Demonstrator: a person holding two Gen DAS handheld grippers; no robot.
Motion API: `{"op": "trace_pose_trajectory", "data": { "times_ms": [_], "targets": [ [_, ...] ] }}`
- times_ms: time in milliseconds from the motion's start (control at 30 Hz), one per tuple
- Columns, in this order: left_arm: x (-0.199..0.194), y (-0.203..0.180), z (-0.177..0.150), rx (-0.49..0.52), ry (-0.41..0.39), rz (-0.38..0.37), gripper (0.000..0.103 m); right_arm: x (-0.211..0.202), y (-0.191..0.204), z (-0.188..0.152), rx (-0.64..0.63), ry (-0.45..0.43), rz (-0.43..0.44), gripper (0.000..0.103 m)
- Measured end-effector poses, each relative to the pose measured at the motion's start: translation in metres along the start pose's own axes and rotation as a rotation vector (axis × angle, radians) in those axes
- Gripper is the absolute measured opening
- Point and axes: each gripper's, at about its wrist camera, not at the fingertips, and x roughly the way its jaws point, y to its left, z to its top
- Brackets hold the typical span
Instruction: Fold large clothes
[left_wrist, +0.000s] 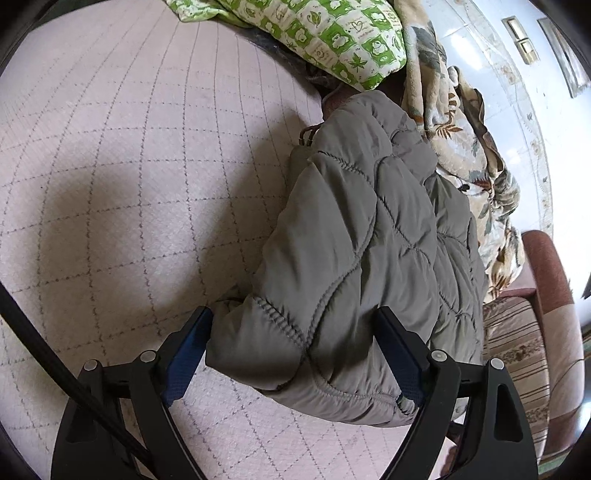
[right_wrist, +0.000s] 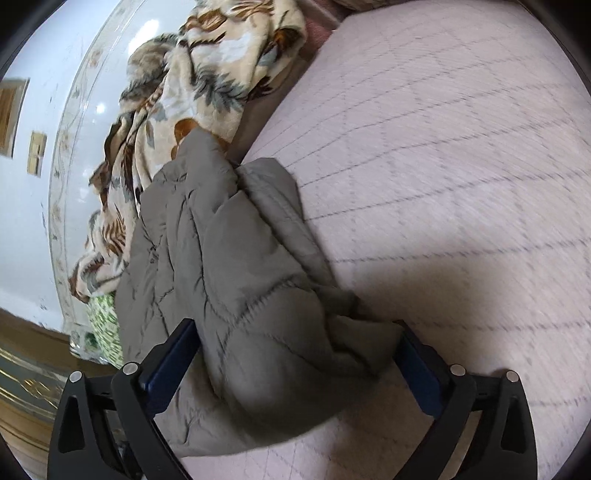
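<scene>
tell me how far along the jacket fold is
Early to midway, as a guess. Done: the grey quilted jacket lies bunched lengthwise on the pink quilted bedspread, beside the floral blanket. In hand: the left claw and right claw each straddle a puffy end with fingers wide apart, not pinching. Left: no flat, squared fold shows yet.

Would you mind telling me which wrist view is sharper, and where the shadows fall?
Left wrist view: sharp, quilting stitches crisp on the grey padded jacket, a soft shadow on the pink checked bedcover. Right wrist view: motion-blurred, bedcover lines smeared, shadow beside the jacket; both bend strongly at the fisheye edges.
</scene>
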Motion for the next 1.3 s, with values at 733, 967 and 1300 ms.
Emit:
{"op": "trace_pose_trajectory", "data": {
  "times_ms": [733,967,1300],
  "targets": [
    [0.007,-0.061,-0.012,0.4,-0.196,0.26,0.039,-0.016,0.058,-0.013,-0.305,-0.093,-0.052,0.036],
    [0.003,-0.082,-0.023,0.548,-0.268,0.378,0.035,-0.028,0.088,-0.026,-0.489,-0.164,-0.132,0.032],
    [-0.01,-0.092,-0.029,0.581,-0.314,0.387,0.034,-0.043,0.103,-0.04,-0.593,-0.208,-0.162,0.03]
  ]
}}
